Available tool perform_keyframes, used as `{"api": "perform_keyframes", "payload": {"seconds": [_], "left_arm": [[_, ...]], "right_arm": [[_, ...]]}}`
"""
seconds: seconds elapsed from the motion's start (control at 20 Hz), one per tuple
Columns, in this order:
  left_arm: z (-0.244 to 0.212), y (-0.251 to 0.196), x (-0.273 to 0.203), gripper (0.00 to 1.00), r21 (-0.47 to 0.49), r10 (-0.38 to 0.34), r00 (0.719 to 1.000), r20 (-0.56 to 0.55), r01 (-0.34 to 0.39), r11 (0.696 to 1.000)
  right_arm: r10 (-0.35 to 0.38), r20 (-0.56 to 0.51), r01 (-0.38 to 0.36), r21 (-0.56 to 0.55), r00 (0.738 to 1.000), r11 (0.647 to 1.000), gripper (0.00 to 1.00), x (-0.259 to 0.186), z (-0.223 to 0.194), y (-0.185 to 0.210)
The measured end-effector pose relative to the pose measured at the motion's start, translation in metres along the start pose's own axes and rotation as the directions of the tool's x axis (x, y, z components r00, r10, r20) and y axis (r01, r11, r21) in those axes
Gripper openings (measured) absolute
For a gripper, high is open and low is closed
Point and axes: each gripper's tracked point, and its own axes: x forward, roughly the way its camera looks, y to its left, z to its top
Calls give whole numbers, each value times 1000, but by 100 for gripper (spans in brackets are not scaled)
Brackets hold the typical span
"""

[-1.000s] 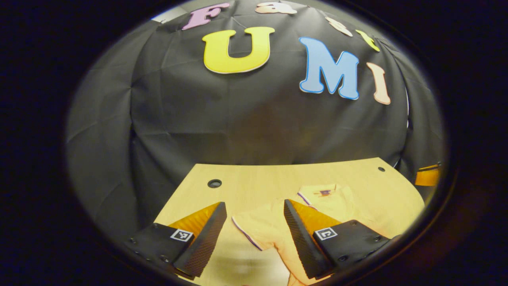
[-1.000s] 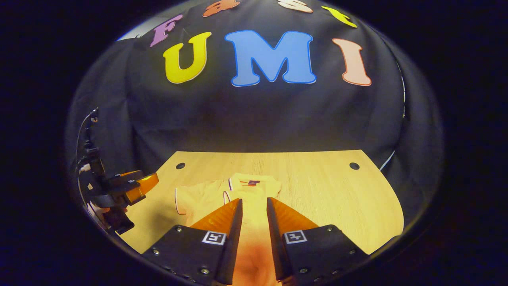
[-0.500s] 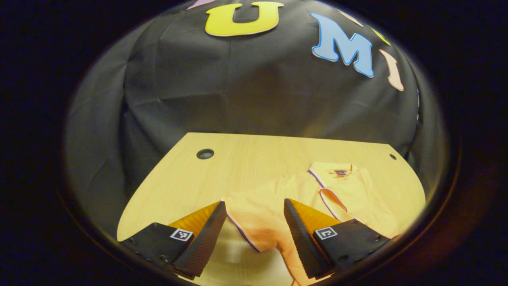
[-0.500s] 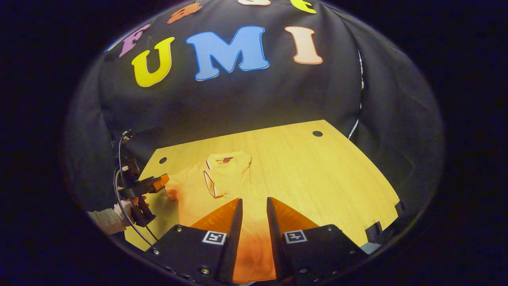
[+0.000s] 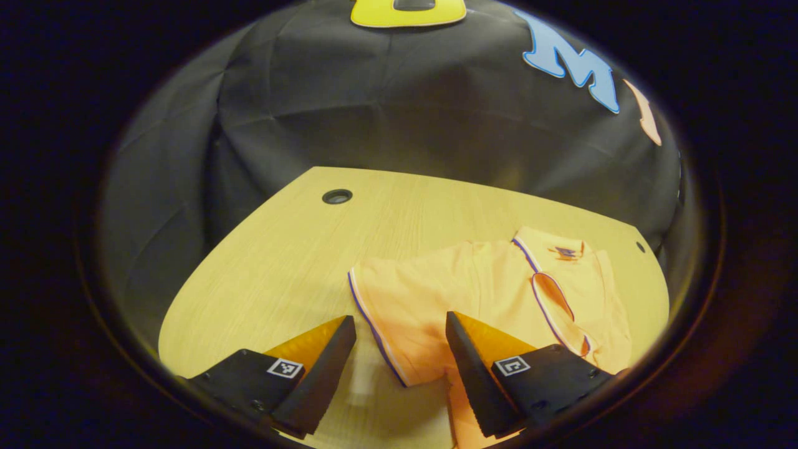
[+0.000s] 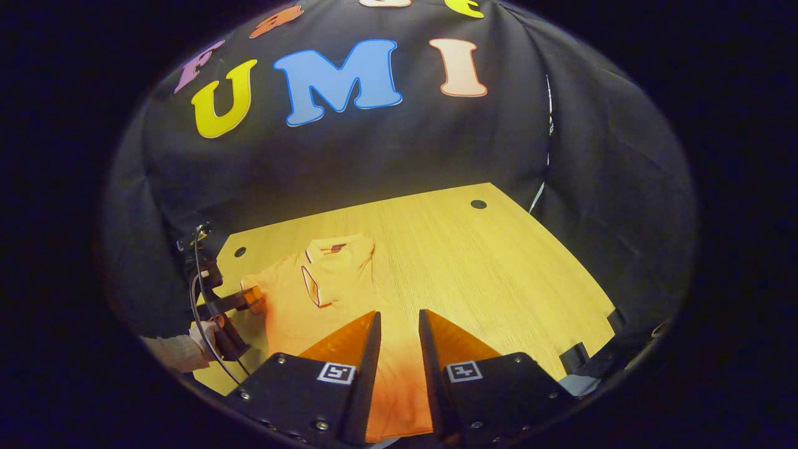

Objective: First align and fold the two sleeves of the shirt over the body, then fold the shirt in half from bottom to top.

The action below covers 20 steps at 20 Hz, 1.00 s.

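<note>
The left gripper (image 5: pixel 399 349) hovers low over the counter (image 5: pixel 280 249) with its fingers spread wide, and the trimmed cuff of the shirt's left sleeve (image 5: pixel 399 305) lies in the gap between them, not yet pinched. The right gripper (image 6: pixel 399 340) has its fingers drawn close with a narrow slot left between them, the shirt's body showing through the slot; whether they nip the cloth cannot be told. The orange shirt (image 6: pixel 312 299) lies flat on the counter toward its left side, collar (image 5: pixel 561 252) away from the person. One sleeve already looks folded onto the chest, its edged cuff (image 5: pixel 555 299) lying just below the collar, so the step in hand appears to be the second sleeve. The next move probably calls for closing the left gripper on that cuff, lifting it and carrying it across to lie level with the first sleeve. In the right gripper view the left gripper (image 6: pixel 249 299) is seen farther off at the sleeve, held by a hand (image 6: pixel 206 330). The hem is cut off at the bottom of both views, and the cloth under each gripper's fingers is hidden.
</note>
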Motion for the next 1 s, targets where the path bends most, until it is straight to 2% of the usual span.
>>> {"api": "perform_keyframes", "payload": {"seconds": [0.25,0.3,0.4,0.45,0.5,0.55,0.6,0.65,0.75,0.8,0.85,0.9,0.95,1.0], "left_arm": [[-13,11,11,96,12,54,998,-37,-53,998],[-13,14,11,87,14,69,997,-33,-68,998],[-13,19,12,77,22,92,995,-31,-92,996],[-11,18,13,58,24,91,996,-26,-90,996],[-13,17,15,48,34,98,995,-29,-97,995],[-12,17,15,30,42,99,995,-29,-97,994],[-11,16,14,33,45,99,995,-28,-97,994],[-8,14,14,29,47,98,995,-24,-97,994],[-9,11,16,12,74,113,993,-26,-110,991],[-7,7,17,17,91,109,994,-25,-107,990],[-3,2,18,7,109,102,995,-18,-99,989],[0,-5,19,7,130,91,996,-13,-89,988],[4,-14,20,17,157,77,997,-4,-75,985],[13,-30,18,12,193,48,999,12,-49,980]], "right_arm": [[-6,-10,6,8,1000,1000,39,3,-1,-4],[-10,-12,10,7,1000,1000,39,4,-1,-6],[-10,-20,11,9,1000,1000,39,5,-3,-6],[-10,-23,10,11,1000,1000,39,7,-3,-6],[-9,-26,9,12,1000,1000,39,6,-3,-6],[-6,-28,6,11,1000,1000,39,7,-3,-6],[-5,-32,5,9,999,1000,39,7,-6,-6],[-4,-32,5,7,999,1000,39,8,-5,-5],[-4,-33,4,7,999,1000,39,6,-5,-6],[-4,-32,4,8,999,1000,39,6,-5,-7],[-5,-33,5,9,999,1000,39,6,-5,-8],[-8,-34,8,11,999,1000,39,6,-6,-10],[-11,-34,12,14,999,1000,39,5,-6,-12],[-16,-34,16,17,999,1000,39,4,-7,-14]]}}
